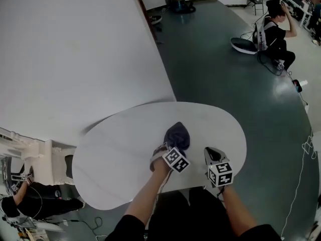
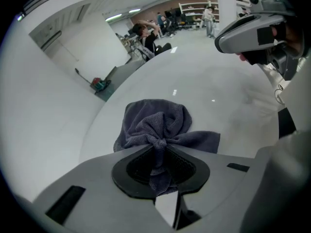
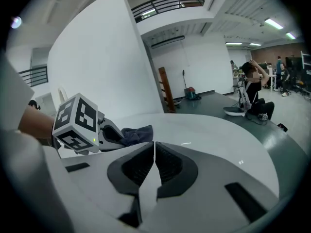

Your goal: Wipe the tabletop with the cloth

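Grey-blue cloth is seen bunched on the white oval tabletop, towards its near side. One gathered fold is pinched between the narrowly parted jaws of the left gripper. The right gripper is held just beside it over the table's near edge, jaws pressed together and empty. A seated person is pictured on the floor beyond.

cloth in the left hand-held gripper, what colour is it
Dark grey-blue cloth, plain with no pattern; it shows best in the left gripper view.
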`<state>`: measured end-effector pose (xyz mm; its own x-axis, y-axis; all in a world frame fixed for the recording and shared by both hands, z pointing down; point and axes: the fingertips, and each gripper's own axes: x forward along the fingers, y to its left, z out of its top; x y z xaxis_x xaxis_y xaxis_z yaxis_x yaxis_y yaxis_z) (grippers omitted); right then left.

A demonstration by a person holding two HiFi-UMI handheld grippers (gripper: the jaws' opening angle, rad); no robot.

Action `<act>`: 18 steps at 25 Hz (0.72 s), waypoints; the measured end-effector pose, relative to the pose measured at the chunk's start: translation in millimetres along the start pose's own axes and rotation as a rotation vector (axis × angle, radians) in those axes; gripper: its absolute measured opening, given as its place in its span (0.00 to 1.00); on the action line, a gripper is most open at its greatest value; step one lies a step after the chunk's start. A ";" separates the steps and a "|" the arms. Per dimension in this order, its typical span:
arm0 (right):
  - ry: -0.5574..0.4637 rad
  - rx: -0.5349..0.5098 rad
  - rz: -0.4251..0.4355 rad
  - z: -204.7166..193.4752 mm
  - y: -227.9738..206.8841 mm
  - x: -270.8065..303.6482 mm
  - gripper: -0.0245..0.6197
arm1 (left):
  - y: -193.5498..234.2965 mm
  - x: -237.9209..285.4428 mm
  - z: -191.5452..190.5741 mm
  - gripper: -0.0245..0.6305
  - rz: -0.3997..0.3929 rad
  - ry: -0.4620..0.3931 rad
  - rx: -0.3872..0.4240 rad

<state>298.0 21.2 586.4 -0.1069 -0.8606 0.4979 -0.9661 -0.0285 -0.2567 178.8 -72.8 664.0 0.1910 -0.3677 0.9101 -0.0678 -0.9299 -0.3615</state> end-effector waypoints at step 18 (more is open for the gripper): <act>-0.136 0.209 -0.319 -38.8 -130.1 -119.6 0.06 | -145.8 -17.4 168.0 0.14 -0.218 -0.202 0.349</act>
<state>427.3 147.5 592.4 0.2364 -0.8508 0.4694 -0.8754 -0.3961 -0.2771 349.9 70.4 666.8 0.3534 -0.1225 0.9274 0.3226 -0.9146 -0.2438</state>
